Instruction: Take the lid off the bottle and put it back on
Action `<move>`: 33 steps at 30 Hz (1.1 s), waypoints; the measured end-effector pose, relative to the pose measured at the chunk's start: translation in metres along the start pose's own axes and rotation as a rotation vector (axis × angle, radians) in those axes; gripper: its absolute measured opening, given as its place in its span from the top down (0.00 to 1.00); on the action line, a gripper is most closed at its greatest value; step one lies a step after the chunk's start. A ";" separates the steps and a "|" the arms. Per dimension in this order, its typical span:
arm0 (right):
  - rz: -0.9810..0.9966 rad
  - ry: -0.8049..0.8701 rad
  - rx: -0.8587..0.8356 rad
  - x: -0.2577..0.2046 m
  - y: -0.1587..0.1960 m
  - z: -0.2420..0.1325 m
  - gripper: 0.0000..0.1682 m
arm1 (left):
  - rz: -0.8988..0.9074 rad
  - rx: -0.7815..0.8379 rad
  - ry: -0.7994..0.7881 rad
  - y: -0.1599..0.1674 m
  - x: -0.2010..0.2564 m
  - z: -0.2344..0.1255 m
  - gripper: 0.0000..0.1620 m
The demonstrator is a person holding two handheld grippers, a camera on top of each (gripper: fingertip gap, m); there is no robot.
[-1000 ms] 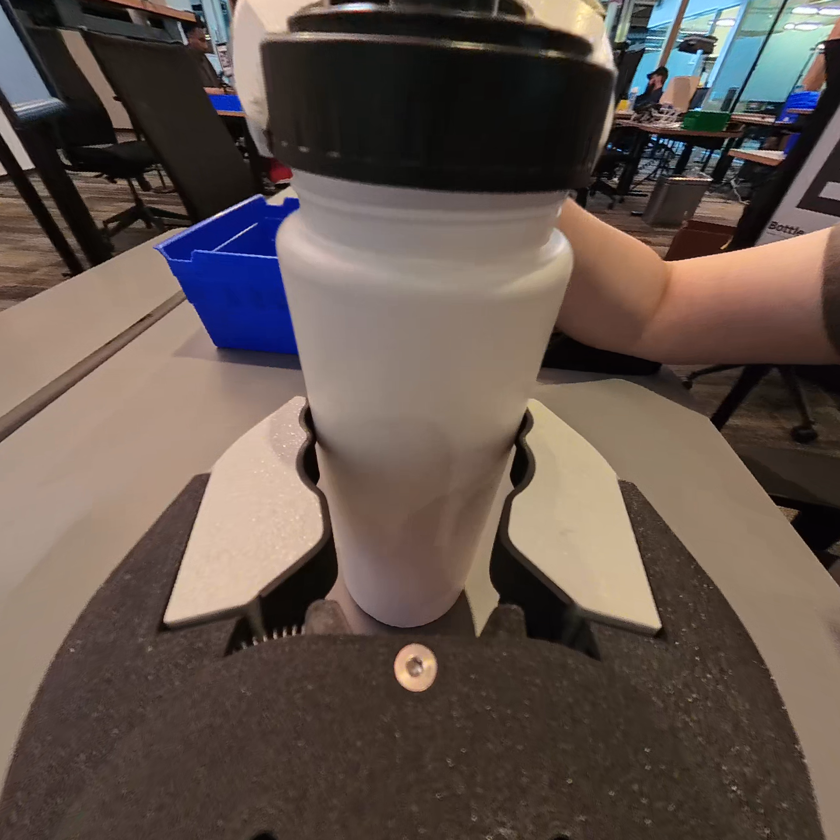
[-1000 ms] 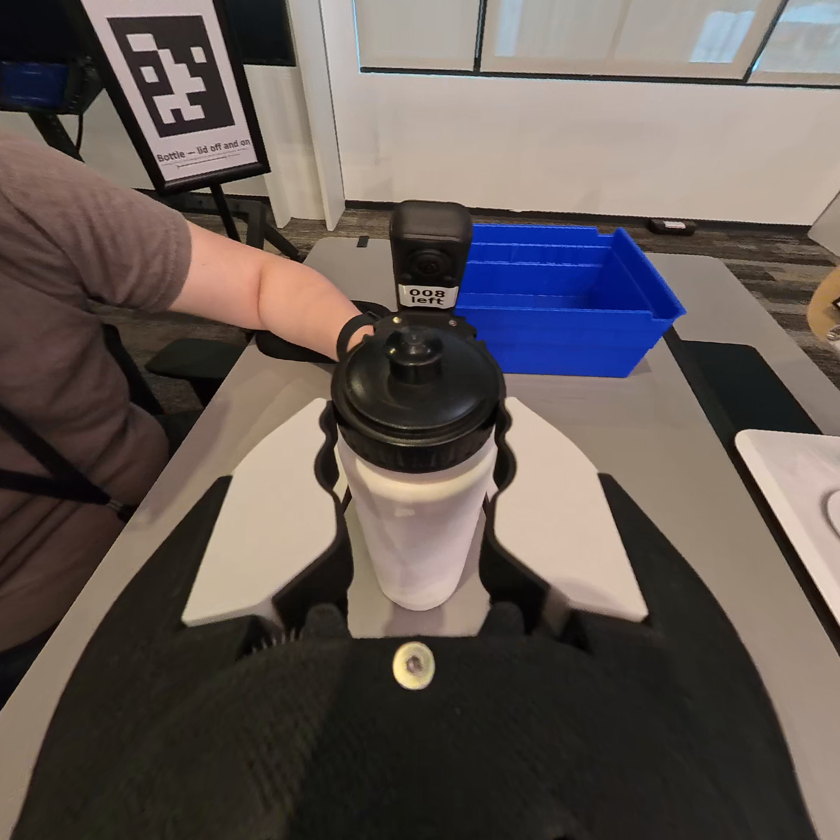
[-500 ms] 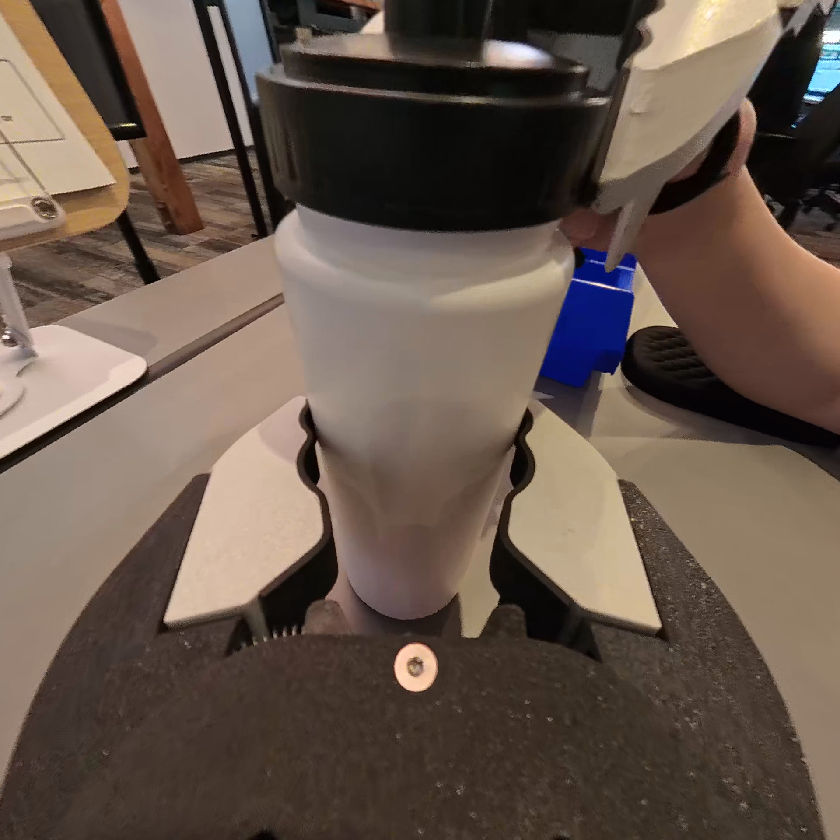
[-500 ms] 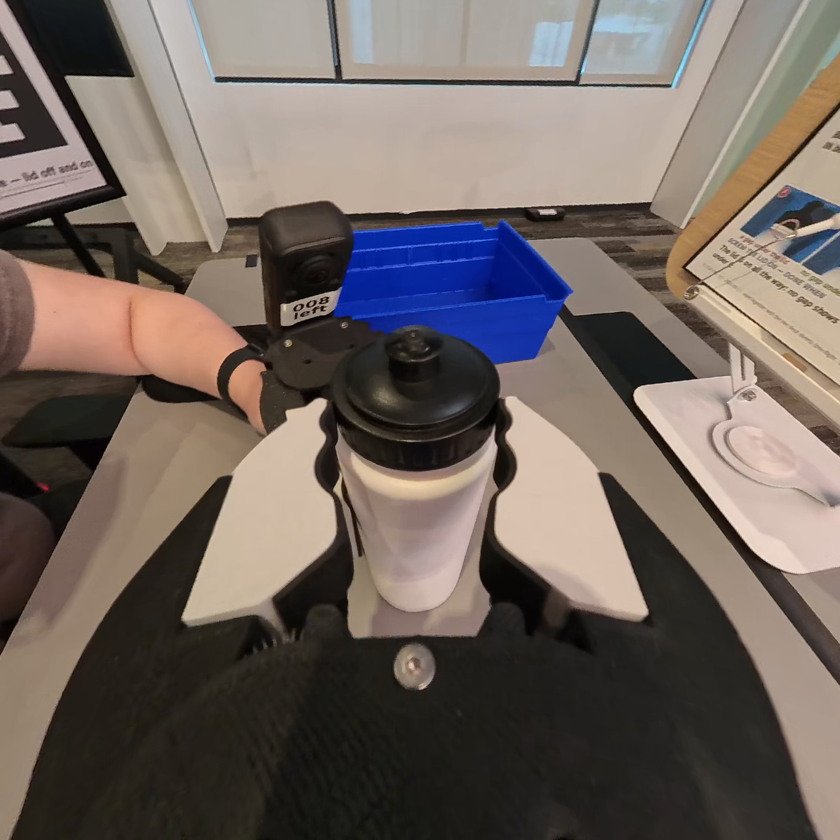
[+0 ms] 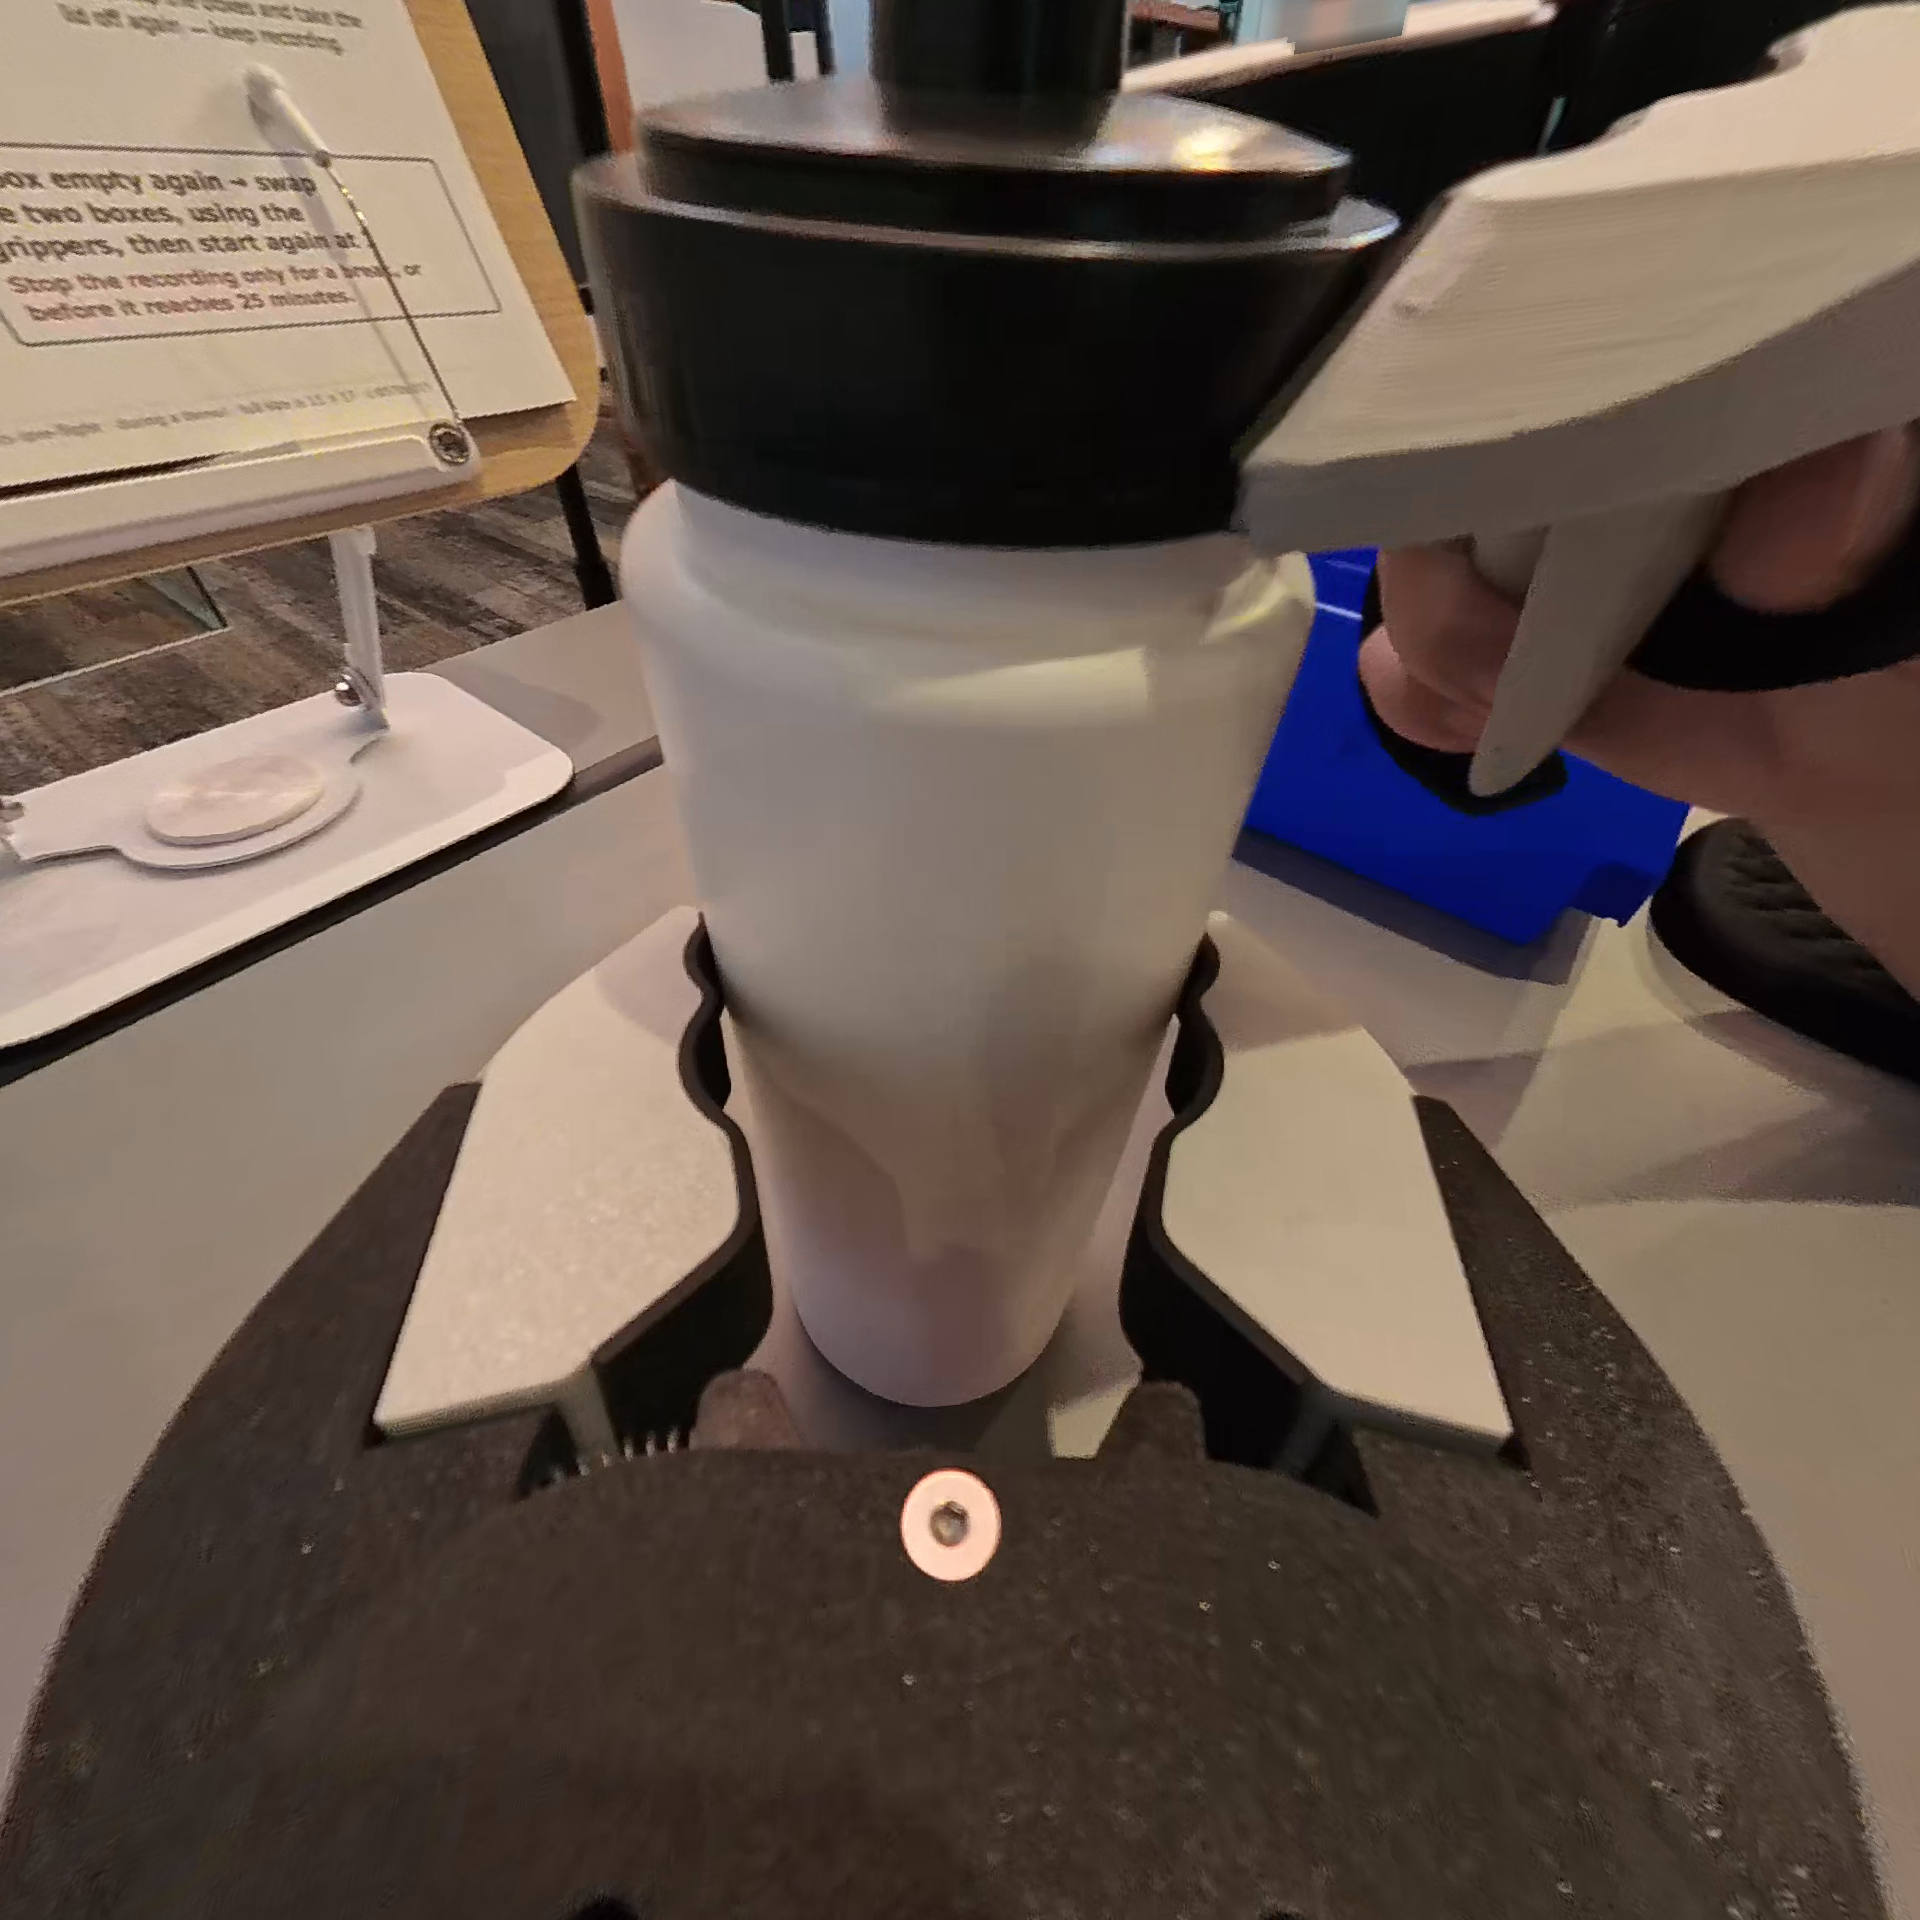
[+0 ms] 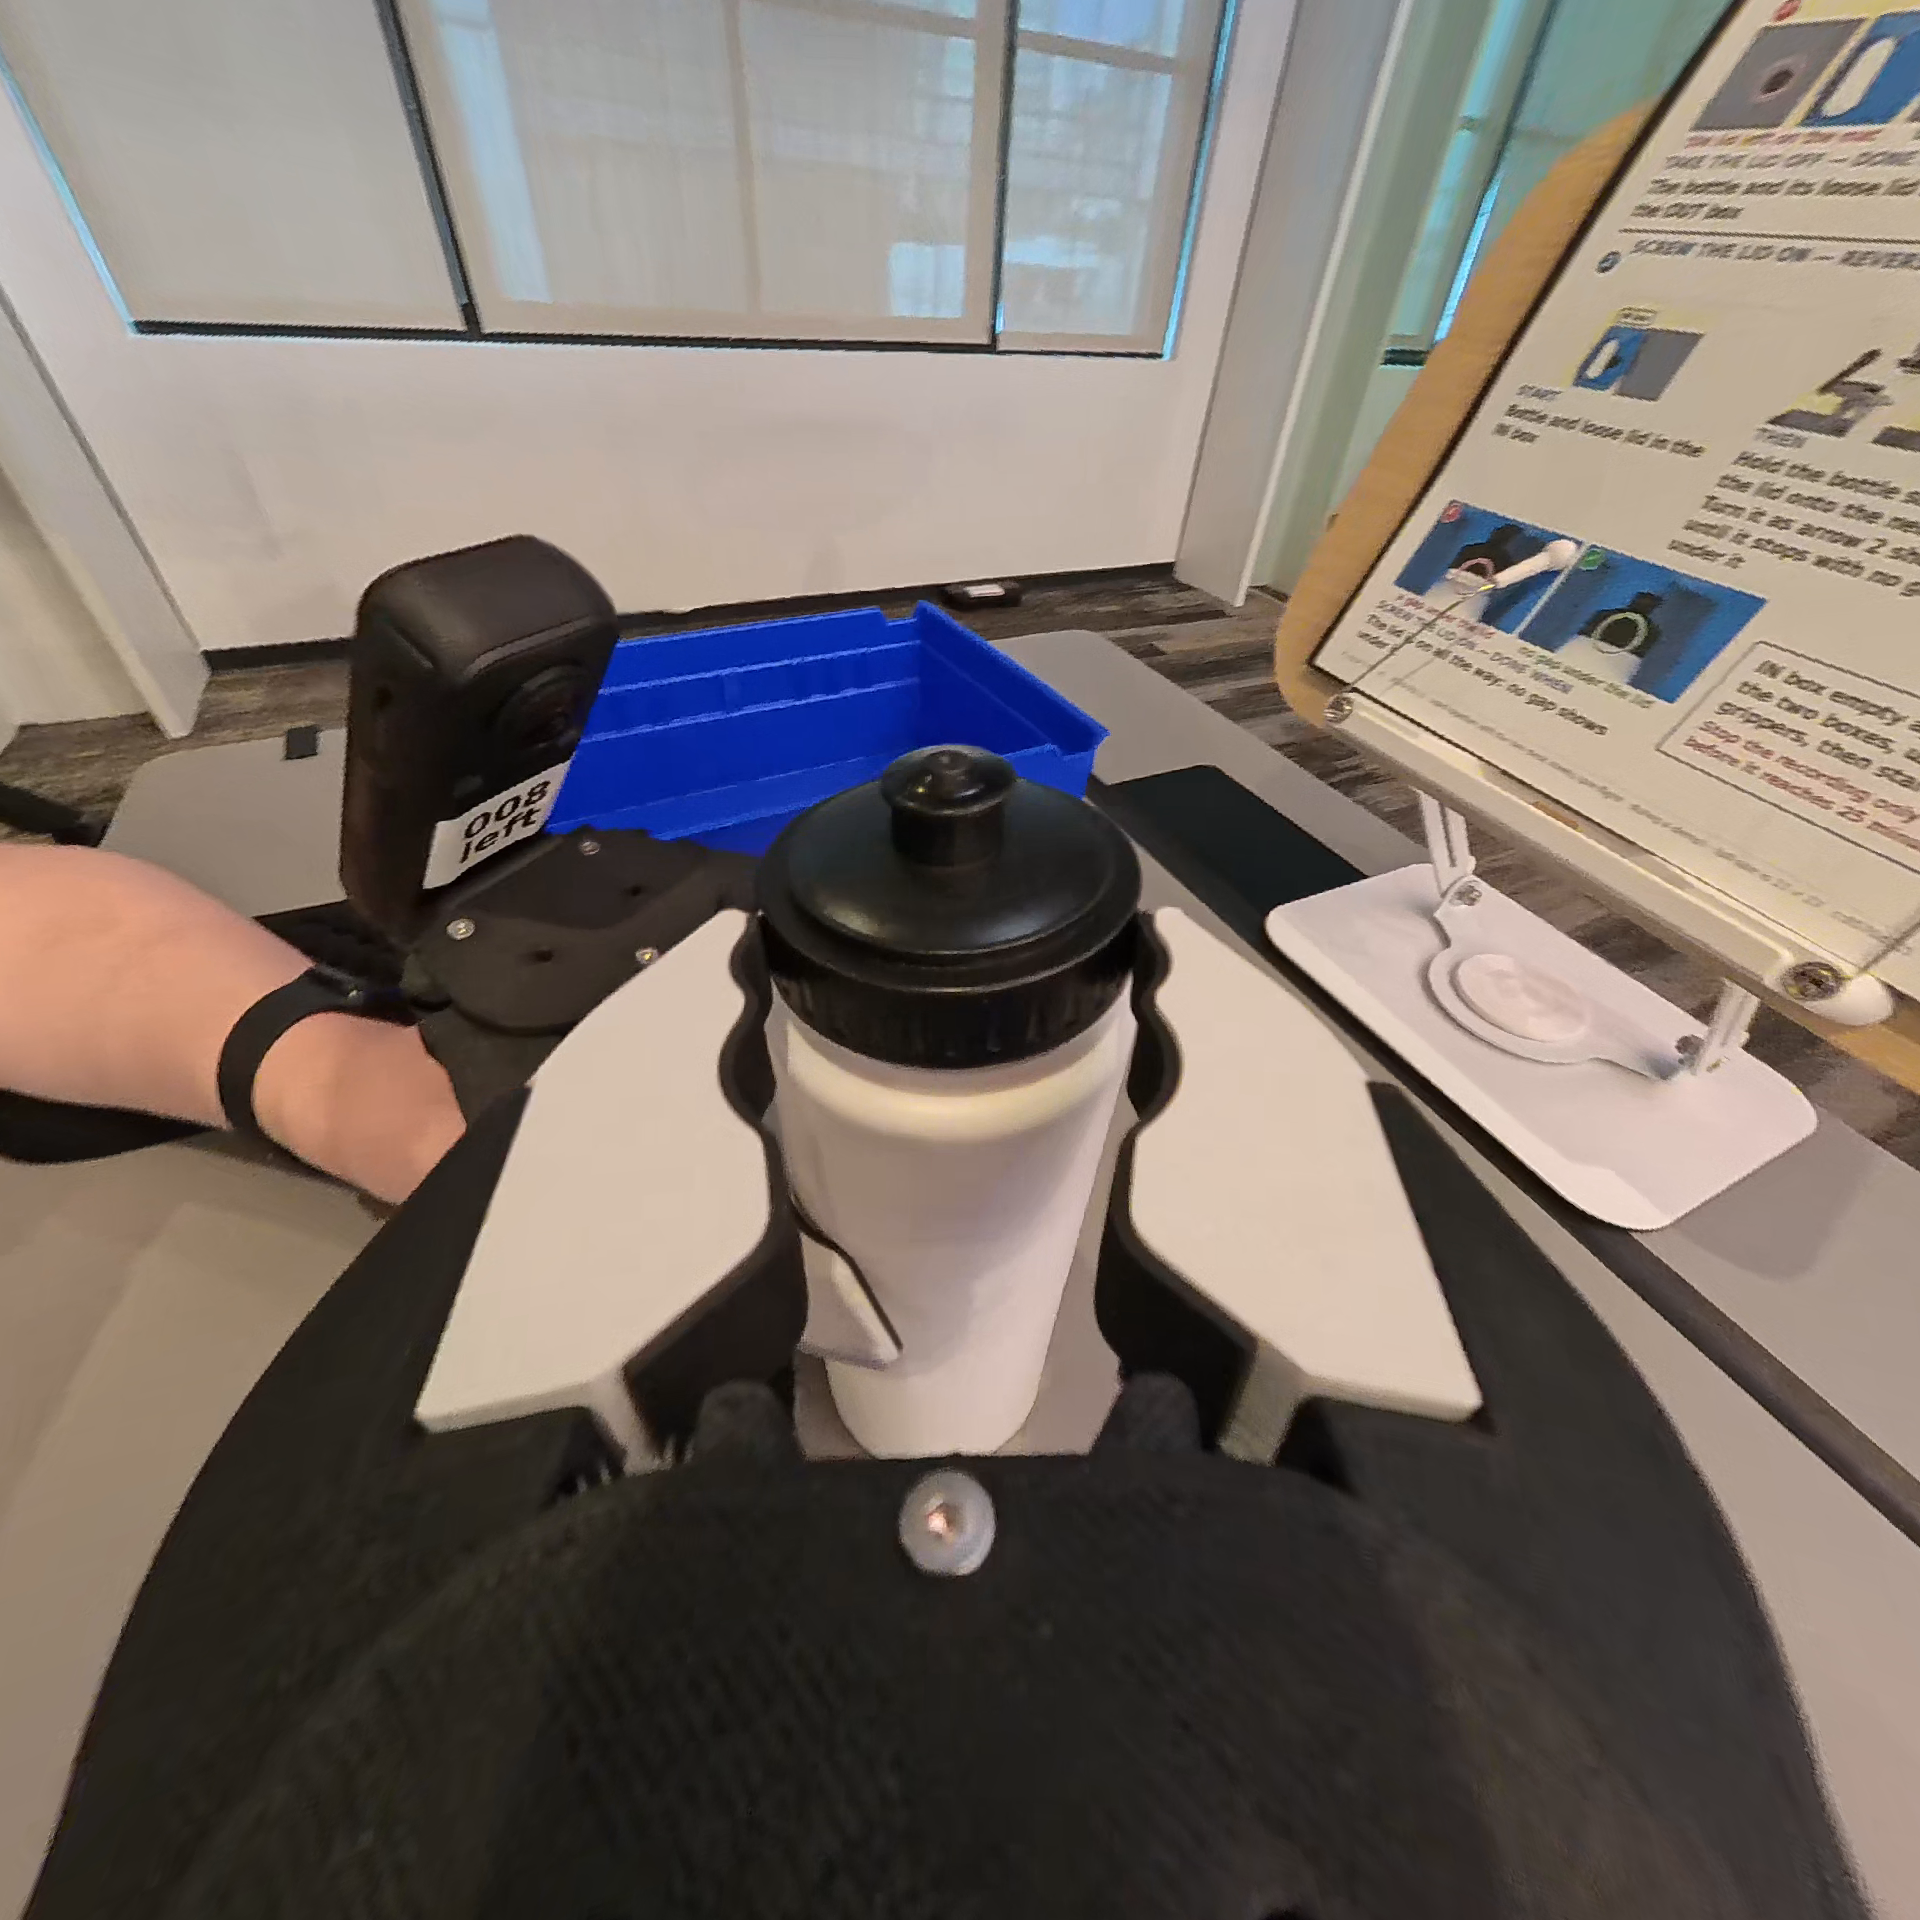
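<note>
The left tool [image 5: 951, 1049] is closed around the lower body of the white bottle [image 5: 956, 883], its dark wavy pads pressed against both sides, and holds it upright with its base just above the grey surface [image 5: 260, 1091]. The black lid [image 6: 948, 935] sits on the bottle's neck with its spout up. The right tool [image 6: 948, 997] is closed on that lid from above and to one side, its two pale fingers [image 6: 644, 1122] hugging the lid's ribbed rim; in the left wrist view one of these fingers shows against the lid's right edge, with a hand [image 5: 1662, 665] behind it. Whether the lid is screwed fully down cannot be told. A blue bin [image 6: 831, 727] stands on the surface behind the bottle, apart from it. To the right in the right wrist view, a white stand [image 6: 1538, 1081] carries a tilted board with a printed sheet [image 6: 1662, 416]. The left tool's camera [image 6: 468, 707] rises beside the person's wrist, which wears a dark band [image 6: 249, 1049].
</note>
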State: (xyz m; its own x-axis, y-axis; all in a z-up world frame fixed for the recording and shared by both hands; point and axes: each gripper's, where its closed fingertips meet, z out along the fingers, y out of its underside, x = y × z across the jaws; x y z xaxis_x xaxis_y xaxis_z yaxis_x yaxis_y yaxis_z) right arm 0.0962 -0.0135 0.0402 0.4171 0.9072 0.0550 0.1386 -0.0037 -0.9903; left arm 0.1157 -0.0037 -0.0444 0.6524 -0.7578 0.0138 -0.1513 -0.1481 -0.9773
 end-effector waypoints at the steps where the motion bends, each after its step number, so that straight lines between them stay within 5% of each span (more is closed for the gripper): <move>1: 0.006 0.027 0.009 0.001 0.000 0.001 0.59 | -0.004 -0.002 -0.010 0.000 -0.001 0.000 0.48; 13: 0.008 0.225 0.064 0.003 -0.002 0.001 0.59 | 0.002 -0.007 -0.044 0.000 -0.004 0.002 0.48; 16: -0.056 0.110 0.057 -0.003 -0.013 -0.001 0.51 | 0.025 -0.005 0.041 0.000 0.000 0.002 0.48; 22: -0.124 -0.241 -0.037 -0.013 -0.021 -0.038 0.51 | 0.029 0.005 0.239 0.000 0.016 0.001 0.48; 33: 0.035 -0.353 -0.055 -0.009 -0.001 -0.028 0.59 | 0.058 0.000 0.325 0.001 0.029 -0.001 0.48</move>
State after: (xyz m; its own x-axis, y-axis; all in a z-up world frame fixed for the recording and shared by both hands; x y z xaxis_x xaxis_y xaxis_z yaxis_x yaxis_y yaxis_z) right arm 0.1175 -0.0335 0.0439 0.0878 0.9955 -0.0359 0.1814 -0.0514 -0.9821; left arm 0.1341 -0.0265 -0.0450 0.3719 -0.9280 0.0249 -0.1808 -0.0987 -0.9786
